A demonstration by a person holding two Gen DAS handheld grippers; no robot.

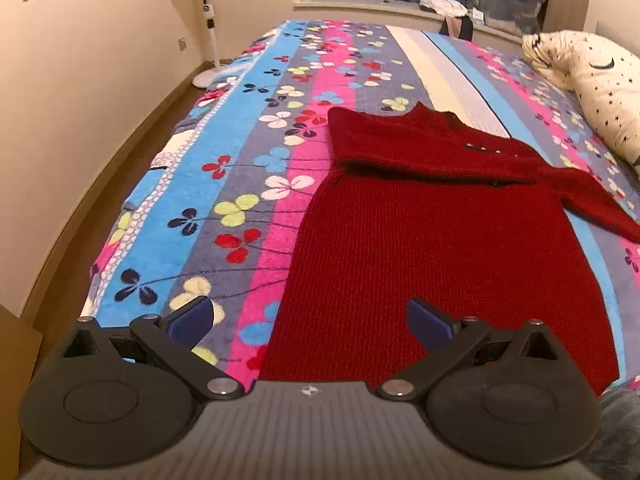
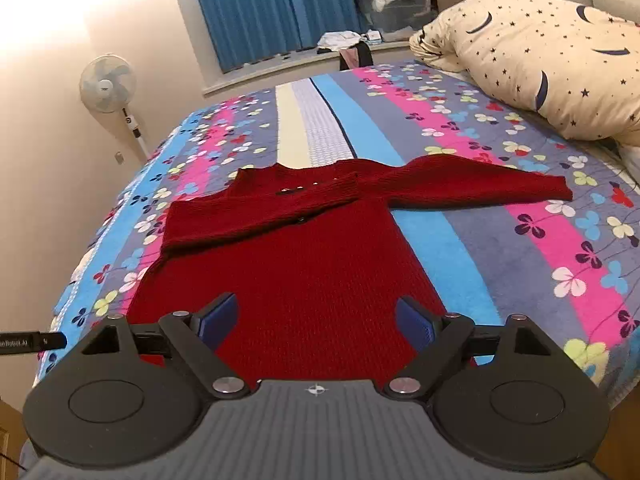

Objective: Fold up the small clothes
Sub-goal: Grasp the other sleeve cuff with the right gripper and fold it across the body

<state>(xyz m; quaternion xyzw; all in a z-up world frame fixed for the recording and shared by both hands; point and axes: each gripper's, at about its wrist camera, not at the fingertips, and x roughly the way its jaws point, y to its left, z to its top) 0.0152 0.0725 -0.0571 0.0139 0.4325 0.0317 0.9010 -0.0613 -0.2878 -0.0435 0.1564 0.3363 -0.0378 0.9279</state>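
The dark red ribbed knit sweater point(image 2: 304, 256) lies flat on the flowered striped fleece bedspread point(image 2: 520, 240), just ahead of both tongs. Left tongs point(image 1: 310, 320) and right tongs point(image 2: 316, 318) stand apart, holding nothing. One sleeve is folded across the chest; the other point(image 2: 480, 186) stretches out ahead to the right. The knit looks soft, limp and fairly light; the hem corners or that sleeve's cuff seem the best hold. A black bar at the right view's left edge point(image 2: 24, 343) reads partly "...Robot.AI".

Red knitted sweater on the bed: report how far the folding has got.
Done: the red knitted sweater lies flat on the striped floral blanket, with one sleeve folded across the chest. In hand: nothing; the left gripper and right gripper are both open and empty above the hem. Left: the other sleeve is spread out sideways, and the body is unfolded.
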